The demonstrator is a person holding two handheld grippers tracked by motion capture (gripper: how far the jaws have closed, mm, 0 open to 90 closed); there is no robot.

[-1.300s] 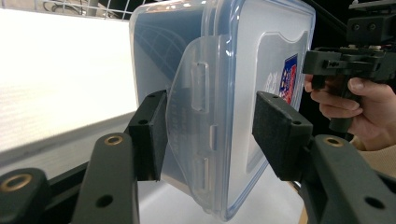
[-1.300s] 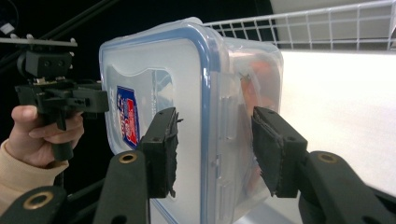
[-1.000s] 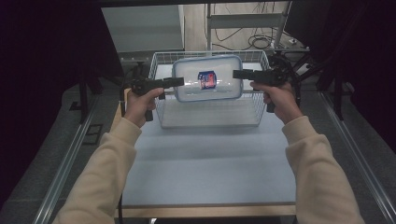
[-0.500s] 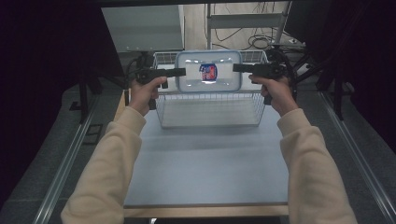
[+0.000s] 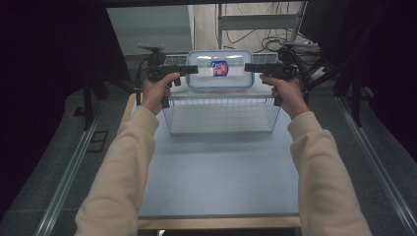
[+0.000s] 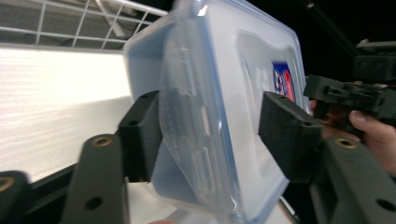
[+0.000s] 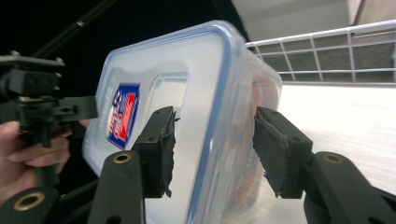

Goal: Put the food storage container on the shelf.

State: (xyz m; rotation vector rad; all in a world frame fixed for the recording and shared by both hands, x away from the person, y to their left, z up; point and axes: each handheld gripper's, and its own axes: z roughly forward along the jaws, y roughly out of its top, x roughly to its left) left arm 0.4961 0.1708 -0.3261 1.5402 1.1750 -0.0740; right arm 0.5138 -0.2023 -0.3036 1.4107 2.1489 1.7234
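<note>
Up near the top centre of the high view, a clear plastic box (image 5: 220, 70) with a blue-rimmed lid is held in the air above the far edge of a white wire basket (image 5: 221, 115) on the pale blue counter (image 5: 216, 172). Its red-and-blue label (image 5: 219, 68) is too blurred to read. The left gripper (image 5: 193, 70) and right gripper (image 5: 250, 67) each have their fingers pinching an opposite end of the box.

Wire basket (image 5: 221, 114) blocks table's far half (container (image 5: 220, 70) held above it); near table (image 5: 221, 177) open.
</note>
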